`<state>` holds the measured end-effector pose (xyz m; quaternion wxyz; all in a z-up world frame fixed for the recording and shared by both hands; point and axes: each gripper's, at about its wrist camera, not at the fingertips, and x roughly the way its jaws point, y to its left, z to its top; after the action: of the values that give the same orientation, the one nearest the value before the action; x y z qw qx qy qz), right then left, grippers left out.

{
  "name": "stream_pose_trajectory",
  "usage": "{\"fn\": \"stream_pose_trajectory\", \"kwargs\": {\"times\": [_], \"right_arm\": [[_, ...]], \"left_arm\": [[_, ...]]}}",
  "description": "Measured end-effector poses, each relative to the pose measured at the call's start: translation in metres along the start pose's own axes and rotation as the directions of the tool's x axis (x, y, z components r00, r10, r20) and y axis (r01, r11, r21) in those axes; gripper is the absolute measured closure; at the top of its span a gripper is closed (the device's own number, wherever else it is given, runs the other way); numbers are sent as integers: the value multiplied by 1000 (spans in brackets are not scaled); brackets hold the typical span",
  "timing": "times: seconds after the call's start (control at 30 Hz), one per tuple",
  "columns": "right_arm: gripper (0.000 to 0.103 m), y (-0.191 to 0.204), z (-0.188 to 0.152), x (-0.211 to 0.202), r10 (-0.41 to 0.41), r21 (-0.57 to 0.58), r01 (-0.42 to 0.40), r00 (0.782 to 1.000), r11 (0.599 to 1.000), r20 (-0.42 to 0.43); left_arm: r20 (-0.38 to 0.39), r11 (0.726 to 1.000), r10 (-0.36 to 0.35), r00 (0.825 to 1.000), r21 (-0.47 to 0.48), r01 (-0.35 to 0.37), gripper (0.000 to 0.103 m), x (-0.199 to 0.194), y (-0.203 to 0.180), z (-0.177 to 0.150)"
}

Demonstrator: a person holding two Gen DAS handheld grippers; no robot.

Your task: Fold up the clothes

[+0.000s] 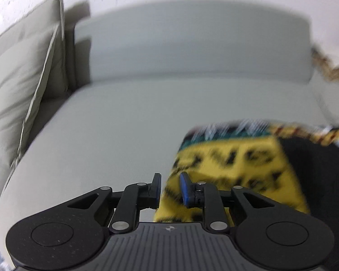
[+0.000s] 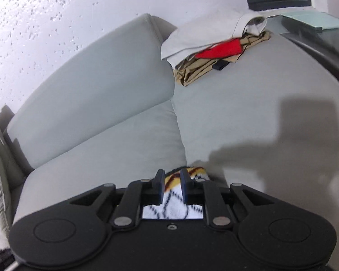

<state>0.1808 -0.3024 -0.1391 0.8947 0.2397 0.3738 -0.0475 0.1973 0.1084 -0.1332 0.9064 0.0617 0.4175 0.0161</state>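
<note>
A patterned garment [image 1: 232, 164], yellow with black marks and a white, teal and black band, hangs blurred over the grey sofa seat [image 1: 124, 124] at the right of the left wrist view. My left gripper [image 1: 170, 188] has its jaws nearly closed with the garment's yellow edge between them. In the right wrist view my right gripper [image 2: 172, 186] has its jaws nearly closed on a white and yellow part of the same garment [image 2: 173, 199], low over the sofa seat [image 2: 115, 158].
A pile of clothes [image 2: 214, 47], white, red and tan, lies at the far end of the sofa. A grey back cushion [image 2: 97, 90] stands behind the seat. A loose pillow [image 1: 22, 85] leans at the left. A glass table [image 2: 316, 24] is at the far right.
</note>
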Motion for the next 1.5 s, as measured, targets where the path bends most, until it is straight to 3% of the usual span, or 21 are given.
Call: {"fn": "stream_pose_trajectory", "kwargs": {"times": [0.1, 0.13, 0.17, 0.3, 0.47, 0.57, 0.7, 0.8, 0.97, 1.0, 1.13, 1.27, 1.4, 1.5], "right_arm": [[87, -1, -5, 36, -89, -29, 88, 996, 996, -29], [90, -1, -7, 48, -119, -39, 118, 992, 992, -38], [93, -7, -13, 68, -156, -41, 153, 983, 987, -100], [96, -23, -22, 79, -137, 54, 145, 981, 988, -134], [92, -11, -15, 21, -116, 13, 118, 988, 993, -100], [90, -7, -18, -35, -43, 25, 45, 997, 999, -59], [82, 2, -33, -91, 19, -64, -24, 997, 998, -70], [81, 11, -54, -99, 44, -110, -57, 991, 992, -124], [81, 28, -98, -67, -33, -195, -12, 974, 981, -225], [82, 30, -108, -57, -83, -237, 28, 971, 971, -226], [83, 27, -123, -45, -117, -252, 63, 971, 966, -208], [83, 25, -114, -60, -101, -248, 44, 970, 968, -221], [82, 15, -106, -108, -21, -169, -12, 981, 986, -190], [80, 16, -102, -135, 28, -150, -56, 983, 987, -180]], "left_arm": [[-39, 1000, 2, 999, -28, -3, 83, 15, 3, -11], [-42, 1000, 9, 999, -5, -9, 87, 18, -2, -12], [-47, 1000, 15, 999, 14, -15, 89, 20, -5, -13], [-55, 999, 30, 998, 41, -28, 89, 21, -9, -12], [-36, 997, 25, 999, 68, -23, 88, -3, -4, -7], [-6, 1000, -10, 1000, 20, 10, 78, -38, 6, -7], [34, 999, -8, 999, 40, 7, 76, -87, -3, -19], [26, 997, -18, 999, 71, 16, 73, -94, -14, -30], [-97, 991, 36, 995, 130, -23, 79, -39, -15, -41], [-98, 990, 47, 994, 135, -34, 79, -33, -15, -43], [-125, 992, 56, 991, 120, -41, 81, -19, -15, -42], [-89, 989, 55, 994, 140, -42, 81, -38, -17, -42], [-54, 998, -17, 998, 65, 21, 78, -79, -5, -41], [-13, 995, -54, 998, 82, 55, 78, -109, -14, -43]]}}
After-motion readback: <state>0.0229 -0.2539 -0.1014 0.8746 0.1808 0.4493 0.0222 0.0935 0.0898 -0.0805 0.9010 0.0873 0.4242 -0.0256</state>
